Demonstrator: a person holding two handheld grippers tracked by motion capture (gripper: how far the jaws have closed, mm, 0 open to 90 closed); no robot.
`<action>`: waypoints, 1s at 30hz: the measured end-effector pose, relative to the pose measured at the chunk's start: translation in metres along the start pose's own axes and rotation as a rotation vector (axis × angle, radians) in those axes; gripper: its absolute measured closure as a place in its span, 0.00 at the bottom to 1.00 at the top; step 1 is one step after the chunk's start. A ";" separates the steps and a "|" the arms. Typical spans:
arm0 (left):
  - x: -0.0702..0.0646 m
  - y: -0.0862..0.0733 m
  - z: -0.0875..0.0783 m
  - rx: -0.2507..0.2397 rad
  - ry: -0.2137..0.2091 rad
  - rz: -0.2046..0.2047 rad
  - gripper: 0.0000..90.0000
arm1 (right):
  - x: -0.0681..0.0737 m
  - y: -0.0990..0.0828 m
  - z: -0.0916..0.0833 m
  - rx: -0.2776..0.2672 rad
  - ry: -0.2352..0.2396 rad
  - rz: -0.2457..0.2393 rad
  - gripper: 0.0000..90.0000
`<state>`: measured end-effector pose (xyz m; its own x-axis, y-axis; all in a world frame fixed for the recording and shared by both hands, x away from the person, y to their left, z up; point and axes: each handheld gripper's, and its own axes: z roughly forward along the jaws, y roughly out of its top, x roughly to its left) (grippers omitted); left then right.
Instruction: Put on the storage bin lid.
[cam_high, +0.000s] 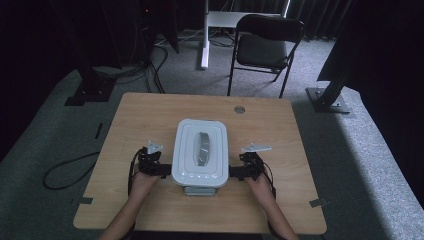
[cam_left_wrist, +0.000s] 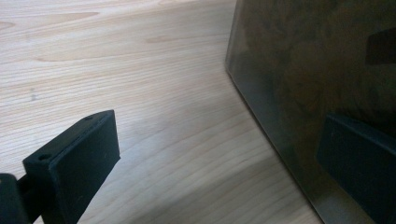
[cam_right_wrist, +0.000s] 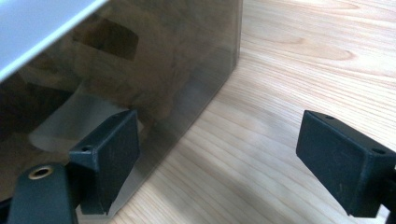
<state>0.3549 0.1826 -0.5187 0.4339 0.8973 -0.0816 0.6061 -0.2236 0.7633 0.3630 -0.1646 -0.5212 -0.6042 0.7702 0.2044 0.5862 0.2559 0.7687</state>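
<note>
On wooden table (cam_high: 150, 115), white box (cam_high: 200, 150).

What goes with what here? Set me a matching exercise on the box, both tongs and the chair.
Things:
1. left tongs
2. right tongs
3. box
4. chair

Places or states:
A. beyond the table, on the floor
B. open, at the box's left side
C. white on top, mid-table
D. open, at the box's right side

Pairs: 1-B, 2-D, 3-C, 4-A.
</note>
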 end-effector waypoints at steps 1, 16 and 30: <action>-0.002 0.001 0.001 0.001 -0.006 0.003 0.01 | -0.002 -0.001 -0.001 0.000 -0.003 0.002 0.14; -0.003 -0.004 0.001 -0.026 -0.046 0.010 0.01 | -0.017 -0.015 -0.013 -0.029 -0.077 0.013 0.14; 0.024 -0.026 -0.012 -0.038 -0.015 -0.013 0.01 | -0.038 -0.041 -0.031 -0.099 -0.204 0.035 0.14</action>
<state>0.3409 0.2144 -0.5329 0.4367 0.8940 -0.1008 0.5861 -0.1977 0.7858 0.3451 -0.2223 -0.5413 -0.4565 0.8826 0.1128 0.5428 0.1758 0.8213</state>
